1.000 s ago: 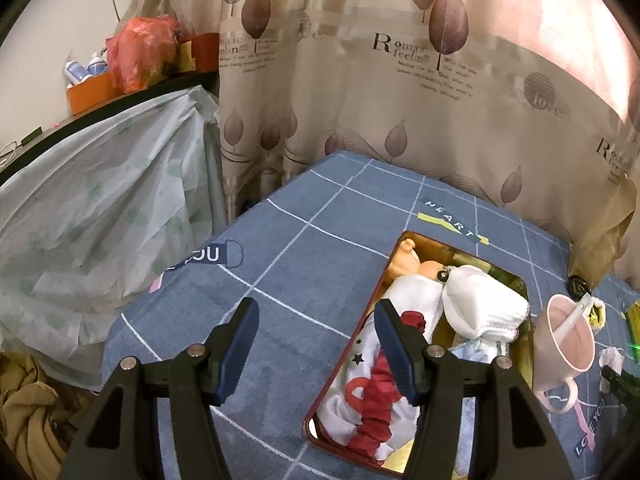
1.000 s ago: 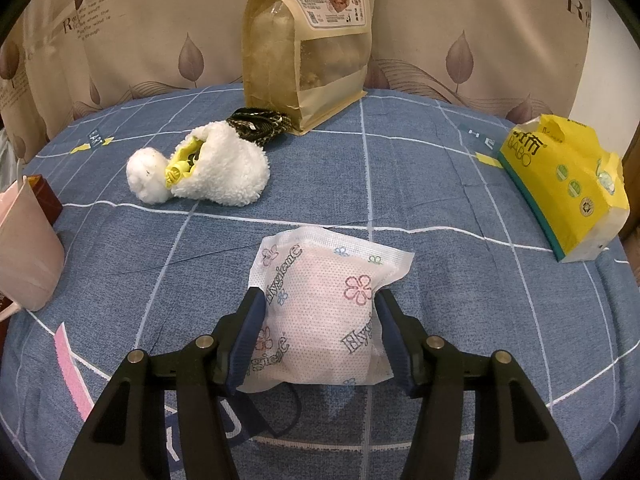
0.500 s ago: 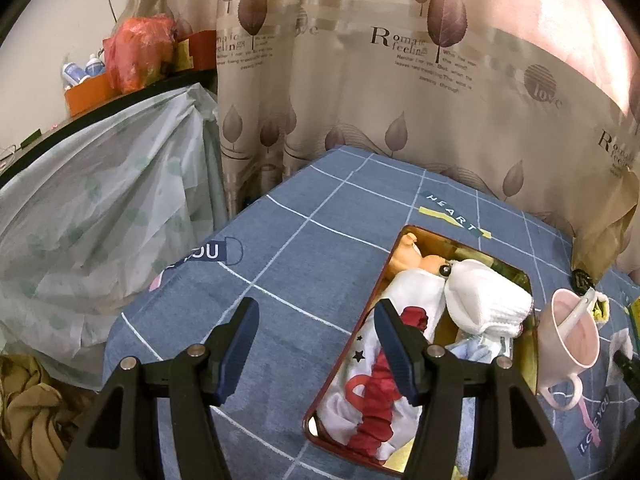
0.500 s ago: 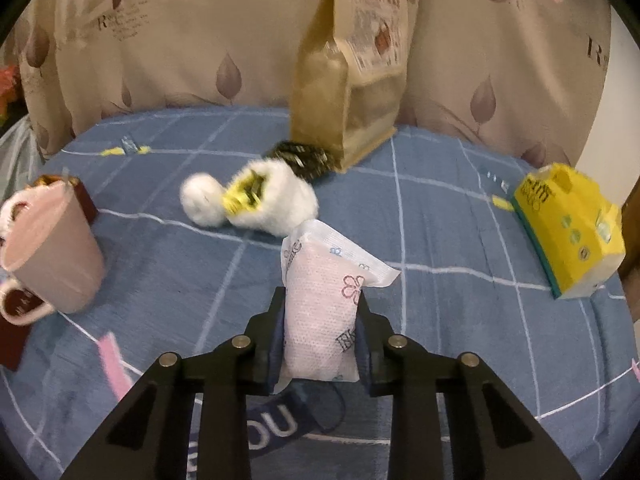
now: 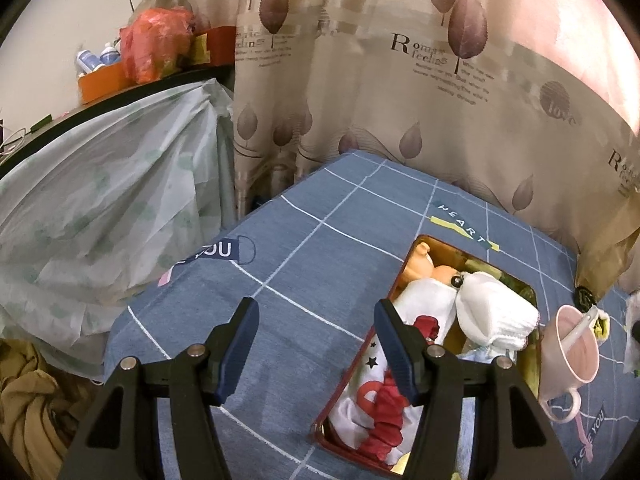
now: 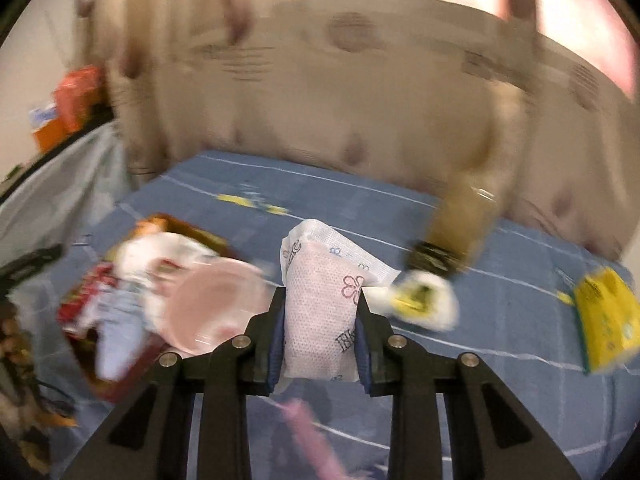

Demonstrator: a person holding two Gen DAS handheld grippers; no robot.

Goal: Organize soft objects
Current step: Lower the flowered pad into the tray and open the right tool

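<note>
My right gripper [image 6: 320, 304] is shut on a white soft packet with pink flower print [image 6: 320, 308] and holds it in the air above the blue cloth. The right wrist view is blurred by motion. A brown tray [image 5: 404, 280] holds a doll, white socks [image 5: 494, 314] and red-and-white cloth [image 5: 380, 412]; it shows blurred in the right wrist view [image 6: 132, 344] at the left. A white fluffy toy [image 6: 424, 300] lies beyond the packet. My left gripper [image 5: 314, 328] is open and empty above the cloth, left of the tray.
A pink cup [image 5: 572, 348] with a spoon stands right of the tray. A brown paper bag [image 6: 464, 224] and a yellow pack [image 6: 608, 316] sit at the right. A curtain [image 5: 400, 80] hangs behind. A plastic-covered heap [image 5: 100, 208] is off the left edge.
My right gripper has lifted the packet and swung left, so the tray and cup now come into its view. My left gripper has barely moved.
</note>
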